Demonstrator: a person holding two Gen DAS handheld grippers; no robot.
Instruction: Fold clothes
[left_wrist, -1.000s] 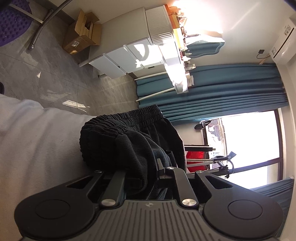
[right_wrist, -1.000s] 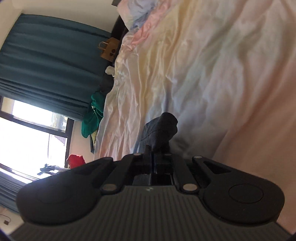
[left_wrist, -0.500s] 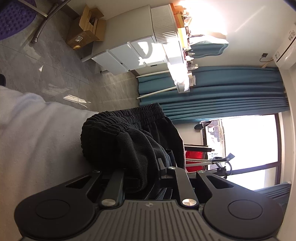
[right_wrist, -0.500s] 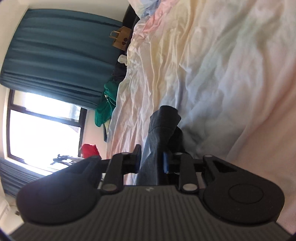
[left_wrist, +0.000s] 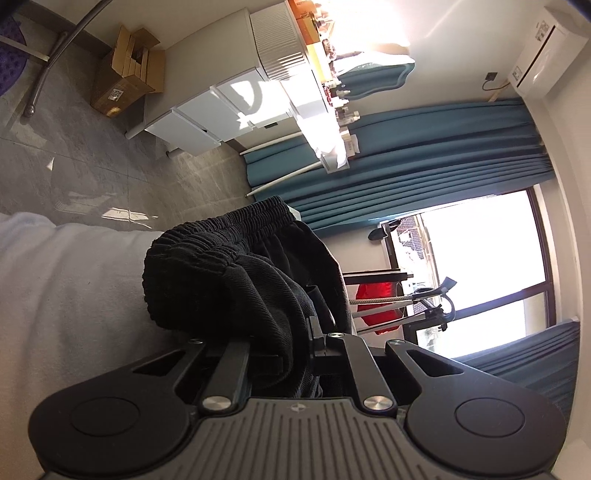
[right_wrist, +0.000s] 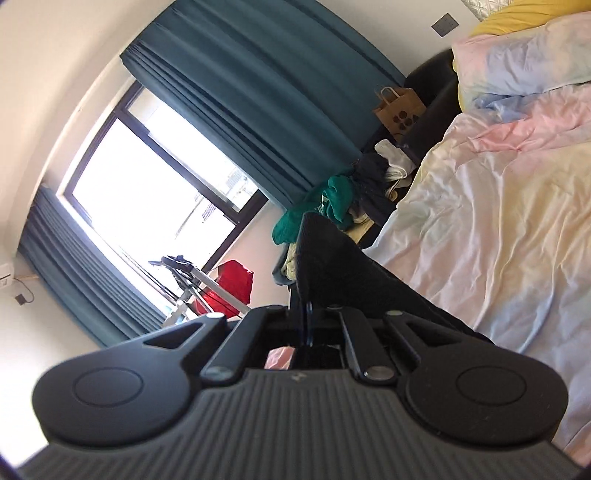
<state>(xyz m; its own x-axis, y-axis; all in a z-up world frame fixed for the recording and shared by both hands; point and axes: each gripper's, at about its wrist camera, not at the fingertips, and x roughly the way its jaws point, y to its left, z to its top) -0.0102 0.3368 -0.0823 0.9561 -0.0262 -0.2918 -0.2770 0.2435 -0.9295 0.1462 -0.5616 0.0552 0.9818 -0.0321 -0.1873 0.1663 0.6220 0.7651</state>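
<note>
Black ribbed trousers (left_wrist: 236, 280) with an elastic waistband bunch up in front of my left gripper (left_wrist: 284, 332), which is shut on the cloth above the edge of the pale bed (left_wrist: 66, 295). In the right wrist view my right gripper (right_wrist: 308, 314) is shut on a dark part of the same garment (right_wrist: 332, 266), which stands up from the jaws and drapes off to the right. Its fingertips are hidden by the cloth. The pastel bedsheet (right_wrist: 498, 229) lies to the right.
A white drawer unit (left_wrist: 221, 107) and a cardboard box (left_wrist: 125, 74) stand on the grey floor. Teal curtains (right_wrist: 240, 107), a bright window, a red item (right_wrist: 232, 284) on a rack, and a heap of clothes (right_wrist: 347, 199) beside the bed.
My right gripper has lifted and swung away from the bed toward the window, carrying the dark cloth with it. The left gripper has risen slightly with the trousers still held.
</note>
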